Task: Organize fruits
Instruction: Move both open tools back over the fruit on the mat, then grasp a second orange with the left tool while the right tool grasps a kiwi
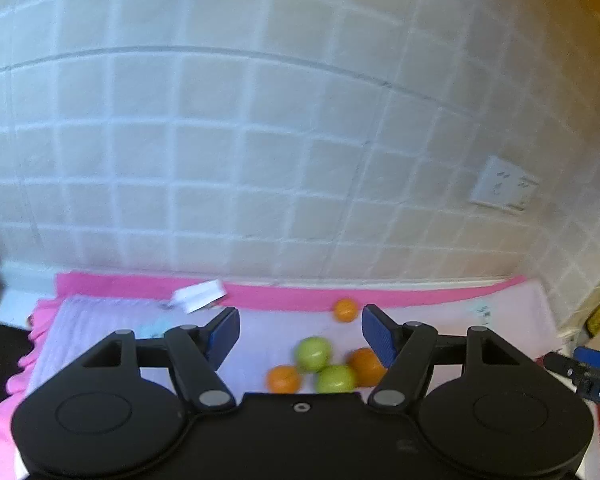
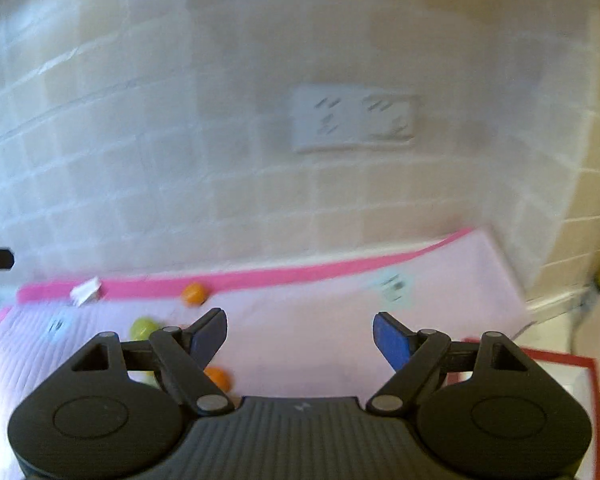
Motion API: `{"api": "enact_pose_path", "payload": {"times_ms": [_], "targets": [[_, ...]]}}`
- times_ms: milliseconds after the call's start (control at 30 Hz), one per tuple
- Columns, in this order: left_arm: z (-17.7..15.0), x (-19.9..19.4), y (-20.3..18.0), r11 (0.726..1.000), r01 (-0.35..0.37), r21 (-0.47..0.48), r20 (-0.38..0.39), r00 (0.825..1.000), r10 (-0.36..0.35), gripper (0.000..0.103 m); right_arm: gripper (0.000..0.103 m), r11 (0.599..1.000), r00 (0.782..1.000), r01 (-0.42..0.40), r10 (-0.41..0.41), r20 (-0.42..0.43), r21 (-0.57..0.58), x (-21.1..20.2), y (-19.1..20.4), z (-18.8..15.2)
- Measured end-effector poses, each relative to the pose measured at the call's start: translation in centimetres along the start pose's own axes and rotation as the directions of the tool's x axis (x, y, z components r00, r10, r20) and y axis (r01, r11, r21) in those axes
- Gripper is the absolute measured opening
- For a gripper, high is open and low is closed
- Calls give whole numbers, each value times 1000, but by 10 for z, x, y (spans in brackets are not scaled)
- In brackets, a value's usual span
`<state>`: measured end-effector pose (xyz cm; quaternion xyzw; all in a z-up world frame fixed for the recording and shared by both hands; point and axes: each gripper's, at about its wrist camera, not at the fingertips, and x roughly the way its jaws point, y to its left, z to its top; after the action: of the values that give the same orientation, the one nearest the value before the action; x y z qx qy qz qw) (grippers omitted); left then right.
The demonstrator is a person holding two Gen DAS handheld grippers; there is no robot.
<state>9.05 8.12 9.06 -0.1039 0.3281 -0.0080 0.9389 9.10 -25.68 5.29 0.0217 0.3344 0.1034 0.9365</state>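
Both the left claw [image 1: 298, 330] and right claw [image 2: 300, 336] gape empty above the pink mat [image 1: 260, 344], where oranges [image 1: 345, 310] and green apples [image 1: 313, 353] cluster (labels [image 2: 392, 286] blurred unreadable) near its wall-side edge.

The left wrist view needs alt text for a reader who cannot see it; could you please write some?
The open left claw hangs empty above a pink mat holding three oranges and two green apples, four clustered and one orange apart near the tiled wall. A white paper tag lies on the mat's back edge.
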Motion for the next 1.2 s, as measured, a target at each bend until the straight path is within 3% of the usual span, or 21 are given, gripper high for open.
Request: {"api": "enact_pose_path", "payload": {"times_ms": [267, 533, 833, 1100, 1200], "targets": [[-29, 34, 32, 1000, -23, -14, -91, 996, 21, 80, 82, 995, 980, -98, 91, -174, -32, 50, 35, -26], [-53, 91, 37, 1000, 14, 14, -209, 978, -11, 80, 82, 982, 933, -184, 161, -323, -42, 94, 45, -51], [-66, 148, 35, 997, 59, 48, -306, 951, -41, 80, 82, 974, 905, -197, 136, -404, -112, 134, 57, -61], [-69, 172, 24, 991, 90, 95, -325, 944, -55, 80, 81, 966, 889, -219, 139, -436, -139, 156, 65, -63], [-70, 178, 21, 990, 98, 99, -336, 940, -60, 69, 78, 961, 886, -231, 143, -441, -153, 159, 67, -63]]}}
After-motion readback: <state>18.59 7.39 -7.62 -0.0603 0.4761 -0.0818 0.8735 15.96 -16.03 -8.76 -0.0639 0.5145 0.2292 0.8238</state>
